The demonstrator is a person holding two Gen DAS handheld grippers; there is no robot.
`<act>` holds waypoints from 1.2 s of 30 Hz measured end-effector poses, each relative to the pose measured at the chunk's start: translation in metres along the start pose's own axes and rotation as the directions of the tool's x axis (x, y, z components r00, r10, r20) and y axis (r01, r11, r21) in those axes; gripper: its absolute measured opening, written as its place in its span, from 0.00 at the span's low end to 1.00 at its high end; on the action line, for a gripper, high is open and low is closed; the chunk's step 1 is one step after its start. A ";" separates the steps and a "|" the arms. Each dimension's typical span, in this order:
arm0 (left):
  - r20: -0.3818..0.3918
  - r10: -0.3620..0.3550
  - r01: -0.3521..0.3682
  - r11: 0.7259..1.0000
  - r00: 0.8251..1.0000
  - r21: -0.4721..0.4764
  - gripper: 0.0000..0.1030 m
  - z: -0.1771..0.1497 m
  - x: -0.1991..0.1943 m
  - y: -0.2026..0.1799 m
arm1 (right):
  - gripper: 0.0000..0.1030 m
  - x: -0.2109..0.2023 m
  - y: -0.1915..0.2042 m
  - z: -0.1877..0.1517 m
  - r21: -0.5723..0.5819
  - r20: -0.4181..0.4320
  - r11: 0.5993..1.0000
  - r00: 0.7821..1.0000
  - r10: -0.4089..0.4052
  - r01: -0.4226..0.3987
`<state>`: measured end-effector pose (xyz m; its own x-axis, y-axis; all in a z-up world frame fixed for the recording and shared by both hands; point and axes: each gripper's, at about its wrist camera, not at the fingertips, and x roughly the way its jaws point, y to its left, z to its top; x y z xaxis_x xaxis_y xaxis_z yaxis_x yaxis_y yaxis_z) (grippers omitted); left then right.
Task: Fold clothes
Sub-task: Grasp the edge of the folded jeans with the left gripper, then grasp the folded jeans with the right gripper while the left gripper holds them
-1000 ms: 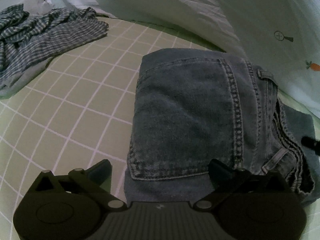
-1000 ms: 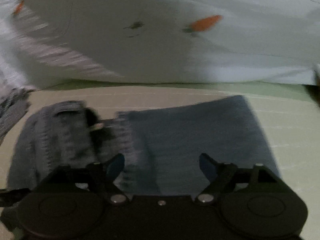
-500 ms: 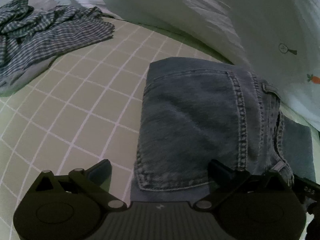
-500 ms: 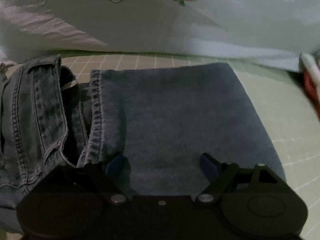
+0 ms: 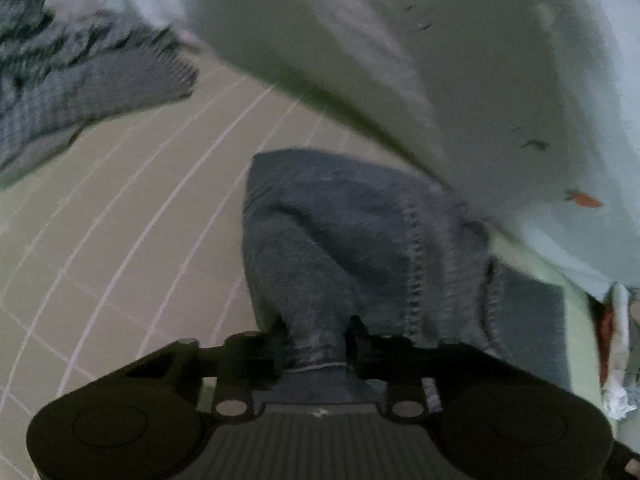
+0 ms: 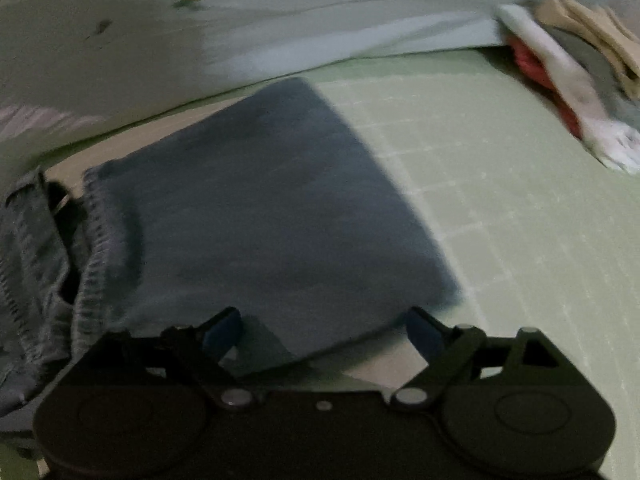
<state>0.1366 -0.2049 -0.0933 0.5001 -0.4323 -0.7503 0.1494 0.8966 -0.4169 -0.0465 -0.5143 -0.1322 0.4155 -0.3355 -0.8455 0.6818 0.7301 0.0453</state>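
Left wrist view: left gripper (image 5: 318, 334), jaws clamped on bunched jeans (image 5: 360, 240) at 6 o'clock; denim could slip free. Right wrist view: right gripper (image 6: 320, 330), jaws spread, empty, jeans (image 6: 260, 208) lying on bed (image 6: 520, 220) at 12 o'clock.

The bed sheet (image 5: 132, 216) is pale green with a grid of thin light lines. On it lie the folded jeans (image 6: 256, 216), a crumpled checked shirt (image 5: 76, 80) well apart from them, and a white duvet (image 5: 400, 60) with small carrot prints along the far side. A blurred pile of clothes (image 6: 576, 80) lies at the other end.
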 end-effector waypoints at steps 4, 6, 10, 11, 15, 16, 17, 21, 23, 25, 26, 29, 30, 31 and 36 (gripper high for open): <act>0.054 -0.061 0.060 0.998 0.997 0.025 0.25 0.006 -0.019 -0.039 | 0.88 -0.006 -0.034 0.002 0.083 0.007 0.996 1.000 -0.019 0.018; 0.067 -0.094 0.092 0.995 0.993 0.044 0.25 0.010 -0.024 -0.062 | 0.88 -0.009 -0.053 0.004 0.122 0.013 0.992 1.000 -0.021 0.020; 0.051 -0.154 0.149 0.985 0.987 0.084 0.25 0.003 -0.020 -0.117 | 0.88 -0.010 -0.086 0.010 0.173 0.023 0.985 0.999 -0.025 0.020; 0.043 -0.168 0.164 0.982 0.985 0.094 0.25 0.000 -0.018 -0.132 | 0.88 -0.010 -0.095 0.012 0.183 0.023 0.983 0.999 -0.023 0.019; -0.008 -0.169 0.169 0.976 0.986 0.141 0.26 -0.026 0.014 -0.189 | 0.88 -0.006 -0.124 0.015 0.201 0.019 0.980 1.000 -0.018 0.014; -0.022 -0.161 0.163 0.976 0.987 0.147 0.27 -0.033 0.024 -0.202 | 0.88 -0.004 -0.131 0.017 0.203 0.015 0.979 1.000 -0.016 0.012; -0.042 -0.148 0.152 0.980 0.988 0.126 0.27 -0.041 0.034 -0.211 | 0.88 0.000 -0.139 0.018 0.205 0.010 0.979 1.000 -0.011 0.009; -0.072 -0.116 0.119 0.992 0.991 0.044 0.36 -0.059 0.066 -0.224 | 0.88 0.015 -0.164 0.024 0.212 -0.007 0.977 1.000 0.005 -0.004; -0.083 -0.128 0.128 0.992 0.988 -0.004 0.40 -0.060 0.072 -0.221 | 0.88 0.023 -0.172 0.026 0.215 -0.022 0.977 1.000 0.014 -0.009; -0.093 -0.151 0.146 0.987 0.984 -0.061 0.54 -0.059 0.070 -0.217 | 0.88 0.030 -0.175 0.030 0.206 -0.033 0.978 0.999 0.029 -0.022; -0.092 -0.172 0.165 0.982 0.981 -0.087 0.60 -0.057 0.068 -0.214 | 0.89 0.032 -0.174 0.033 0.190 -0.030 0.981 0.999 0.038 -0.031; -0.067 -0.205 0.198 0.975 0.976 -0.097 0.74 -0.053 0.051 -0.216 | 0.89 0.029 -0.163 0.040 0.146 -0.009 0.987 0.997 0.070 -0.068; -0.059 -0.202 0.197 0.977 0.977 -0.085 0.76 -0.050 0.046 -0.218 | 0.89 0.027 -0.158 0.042 0.133 0.003 0.988 0.997 0.083 -0.083; -0.054 -0.198 0.194 0.978 0.979 -0.070 0.77 -0.049 0.039 -0.220 | 0.89 0.024 -0.153 0.045 0.120 0.014 0.988 0.995 0.096 -0.098; 0.004 -0.116 0.116 0.993 0.993 0.025 0.78 -0.048 0.008 -0.214 | 0.89 0.011 -0.127 0.056 0.051 0.069 0.985 0.984 0.164 -0.168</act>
<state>0.0678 -0.4046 -0.0350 0.4826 -0.5333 -0.6947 0.2278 0.8423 -0.4884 -0.0947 -0.6439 -0.1170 0.5620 -0.2512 -0.7881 0.6320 0.7450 0.2133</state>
